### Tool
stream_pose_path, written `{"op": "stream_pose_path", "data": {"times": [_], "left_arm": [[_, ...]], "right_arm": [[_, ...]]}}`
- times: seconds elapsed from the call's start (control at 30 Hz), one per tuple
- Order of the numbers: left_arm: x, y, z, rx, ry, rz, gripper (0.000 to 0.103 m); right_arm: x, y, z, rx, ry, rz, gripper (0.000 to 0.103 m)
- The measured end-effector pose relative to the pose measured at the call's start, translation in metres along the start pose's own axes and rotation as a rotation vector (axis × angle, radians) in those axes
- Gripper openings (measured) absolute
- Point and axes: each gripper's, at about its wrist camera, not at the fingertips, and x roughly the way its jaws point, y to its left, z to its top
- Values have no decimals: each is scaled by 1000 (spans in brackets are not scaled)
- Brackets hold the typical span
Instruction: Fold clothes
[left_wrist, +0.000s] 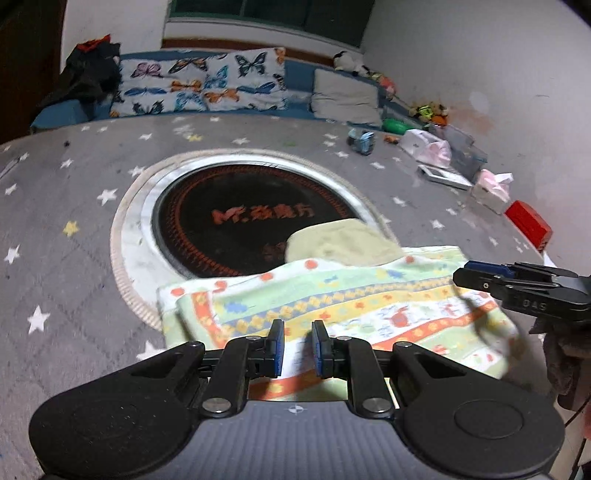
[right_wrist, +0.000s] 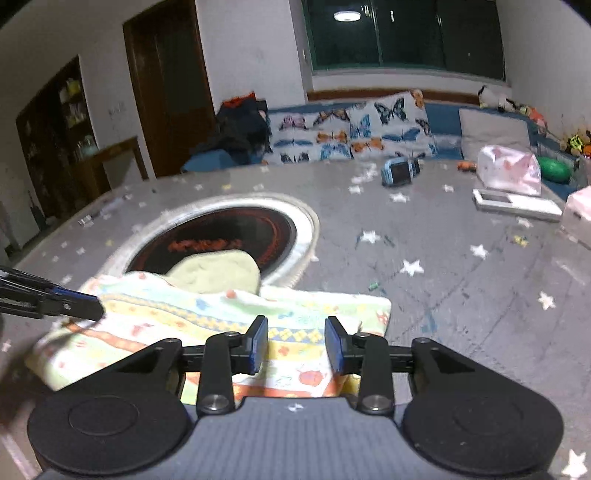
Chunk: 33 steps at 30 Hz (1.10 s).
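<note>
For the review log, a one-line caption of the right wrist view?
Open right gripper poised over a folded patterned cloth on the star-print grey mat, left gripper entering at the side.

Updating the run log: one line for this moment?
fold clothes | left hand-held gripper open | right hand-held gripper open | both over patterned cloth

We find the left claw (left_wrist: 298, 349) with jaws slightly parted, gripping nothing. The right claw (right_wrist: 297, 345) stands wider open, also empty. Both point forward, side by side.
</note>
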Motion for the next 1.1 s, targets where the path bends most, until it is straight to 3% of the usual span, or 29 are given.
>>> {"op": "stream_pose_path", "data": {"times": [0.23,0.53,0.77,0.93,1.1], "left_arm": [[0,14,4,-52,-4,31,17],[22,-9,27,-50,-8,-59,17],[47,2,32,-96,9,-23,19],[20,-5,25,-72,-43,-43,17],[-6,-25,6,4,-67,-106,17]], "right_arm": [[13,1,2,-27,3,-59,31],[28,37,21,-42,1,132,31],[57,50,25,-72,32,98,31],[32,60,24,-116,-7,126,31],[14,83,15,-168,10,211,31]]}}
